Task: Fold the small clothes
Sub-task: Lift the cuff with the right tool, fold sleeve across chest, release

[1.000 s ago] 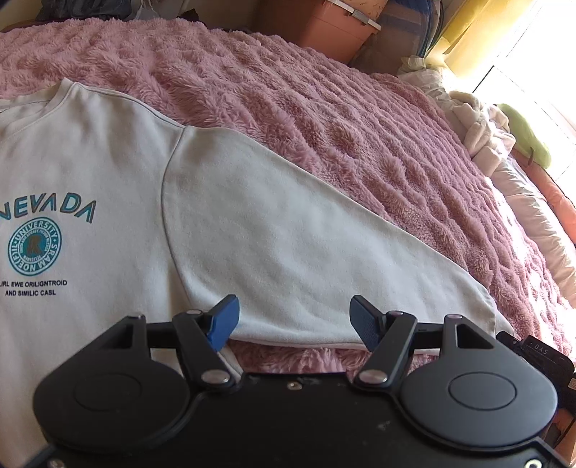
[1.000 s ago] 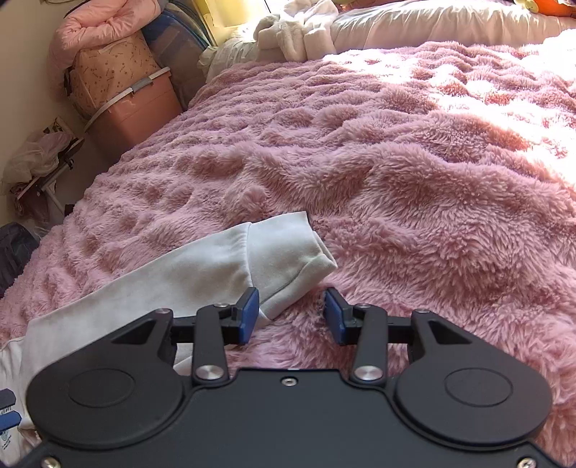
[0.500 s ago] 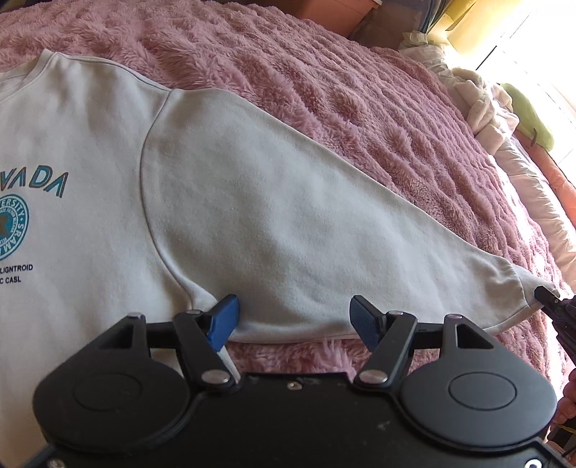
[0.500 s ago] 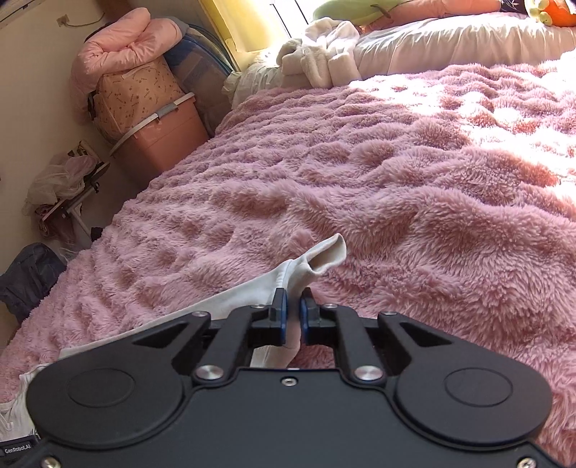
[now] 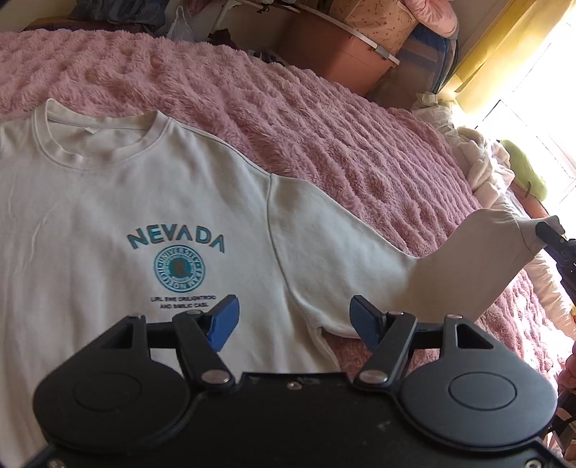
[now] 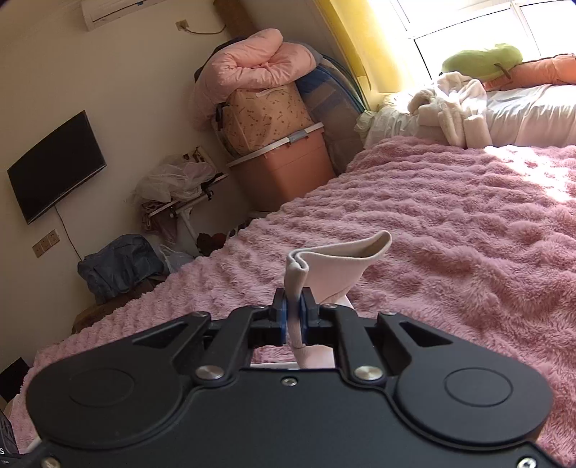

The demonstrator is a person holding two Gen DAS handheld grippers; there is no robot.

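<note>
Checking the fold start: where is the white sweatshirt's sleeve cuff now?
The ribbed cuff is pinched in the right gripper, lifted off the fluffy pink blanket; in the left wrist view it hangs at the far right.

A fluffy pink fleece blanket point(image 6: 450, 230) covered the bed in front of me. Against the cream wall point(image 6: 136, 72) hung a flat black television point(image 6: 54, 165), with a white air conditioner point(image 6: 144, 10) higher up. In the corner a salmon plastic storage bin point(image 6: 288, 172) carried a patterned bag and a rolled pink quilt point(image 6: 252, 50). Strong sunlight poured through the window point(image 6: 486, 28) past a yellow curtain point(image 6: 360, 46).
</note>
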